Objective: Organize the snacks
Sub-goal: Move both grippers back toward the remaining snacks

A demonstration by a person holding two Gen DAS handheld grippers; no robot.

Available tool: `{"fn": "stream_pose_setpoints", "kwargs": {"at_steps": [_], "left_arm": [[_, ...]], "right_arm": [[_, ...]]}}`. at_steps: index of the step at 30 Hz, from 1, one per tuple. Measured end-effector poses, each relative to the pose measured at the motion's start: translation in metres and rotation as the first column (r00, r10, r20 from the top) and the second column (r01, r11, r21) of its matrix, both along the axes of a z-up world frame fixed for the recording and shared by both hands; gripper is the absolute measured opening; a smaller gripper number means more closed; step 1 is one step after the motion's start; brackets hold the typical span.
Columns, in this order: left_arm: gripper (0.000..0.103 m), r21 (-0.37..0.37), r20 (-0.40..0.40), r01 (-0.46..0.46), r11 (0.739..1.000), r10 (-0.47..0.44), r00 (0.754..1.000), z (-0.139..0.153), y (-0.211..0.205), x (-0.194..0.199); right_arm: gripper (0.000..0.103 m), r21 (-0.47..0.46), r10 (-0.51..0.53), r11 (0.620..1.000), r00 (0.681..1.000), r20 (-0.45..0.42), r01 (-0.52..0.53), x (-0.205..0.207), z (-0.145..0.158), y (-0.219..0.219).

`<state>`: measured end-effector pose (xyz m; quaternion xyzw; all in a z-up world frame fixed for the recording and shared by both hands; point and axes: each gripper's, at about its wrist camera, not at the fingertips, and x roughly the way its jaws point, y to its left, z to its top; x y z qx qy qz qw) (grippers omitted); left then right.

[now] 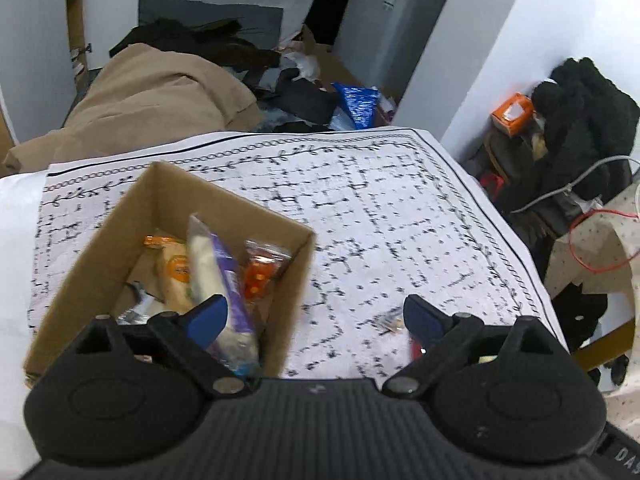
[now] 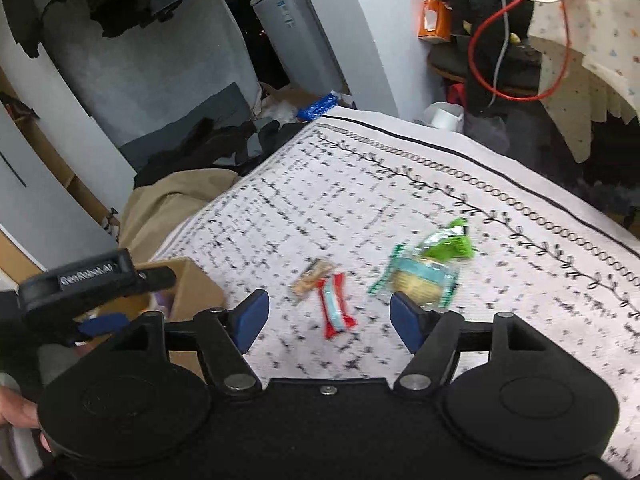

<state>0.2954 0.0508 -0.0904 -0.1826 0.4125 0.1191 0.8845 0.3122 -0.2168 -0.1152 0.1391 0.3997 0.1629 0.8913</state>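
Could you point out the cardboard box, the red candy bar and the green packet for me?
cardboard box [image 1: 276,280]: left wrist view, its right wall.
red candy bar [image 2: 335,307]: right wrist view, middle of the wrapper.
green packet [image 2: 452,245]: right wrist view, its green upper part.

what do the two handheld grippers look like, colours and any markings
Both are matte black plastic with round hubs, silver pivot pins and ribbed centres. The left gripper and right gripper each carry two blue pads. Seen from the right wrist, the left gripper's side bears blurred white lettering.
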Motion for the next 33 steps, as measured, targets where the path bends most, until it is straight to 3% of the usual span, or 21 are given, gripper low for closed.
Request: {"fn": "stream_pose_setpoints", "kwargs": {"at_steps": [6,12,33], "left_arm": [[0.094,0.012,0.024,0.087,0.996,-0.087,0.996,-0.002,-0.028,0.004],[0.094,0.037,0.026,0.154,0.987,-0.155,0.988,-0.013,-0.05,0.01],[0.092,0.01,-0.045,0.16,0.987,-0.159,0.986,-0.063,-0.078,0.045]], "right_arm": [[0.068,-0.009,-0.011,1.0,1.0,-0.007,0.011,0.006,-0.011,-0.026],[0.077,-0.009,-0.012,1.0,1.0,-0.012,0.012,0.014,-0.027,-0.044],[0.073,0.114,-0.068,0.99,0.994,-0.084,0.077,0.07,-0.107,-0.071]]}}
